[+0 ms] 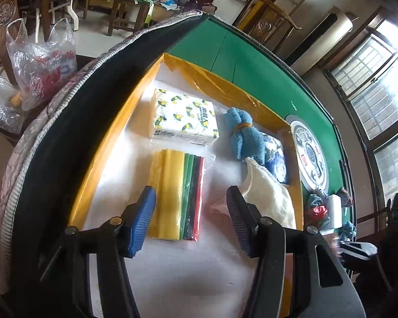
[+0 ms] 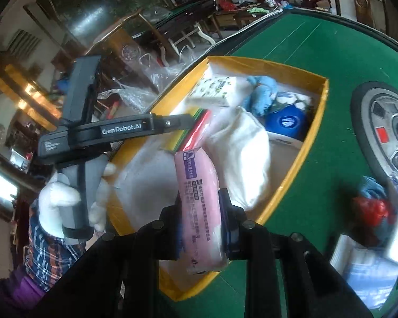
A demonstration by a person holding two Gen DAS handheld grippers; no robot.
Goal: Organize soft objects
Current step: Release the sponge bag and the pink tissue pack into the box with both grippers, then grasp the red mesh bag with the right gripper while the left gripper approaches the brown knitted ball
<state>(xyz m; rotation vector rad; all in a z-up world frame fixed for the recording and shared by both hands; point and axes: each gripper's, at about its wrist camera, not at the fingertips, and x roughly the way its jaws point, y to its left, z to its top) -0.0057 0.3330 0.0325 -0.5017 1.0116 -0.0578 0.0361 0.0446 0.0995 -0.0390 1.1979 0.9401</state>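
- The right tongs [image 2: 199, 225] pinch a pink tissue pack [image 2: 199, 206] tight, up over the near end of the yellow box [image 2: 315, 132].
- The left tongs [image 1: 191, 222] are spread apart with nothing between them, over the box's white floor.
- Just past the left tongs lies a pack of coloured bags [image 1: 177, 193].
- Beside it sit a lemon tissue pack [image 1: 183, 116], a blue towel [image 1: 241, 135] and a cream cloth [image 1: 270, 198].

"genrobot.ai" stands on the left gripper [image 2: 135, 129] body.
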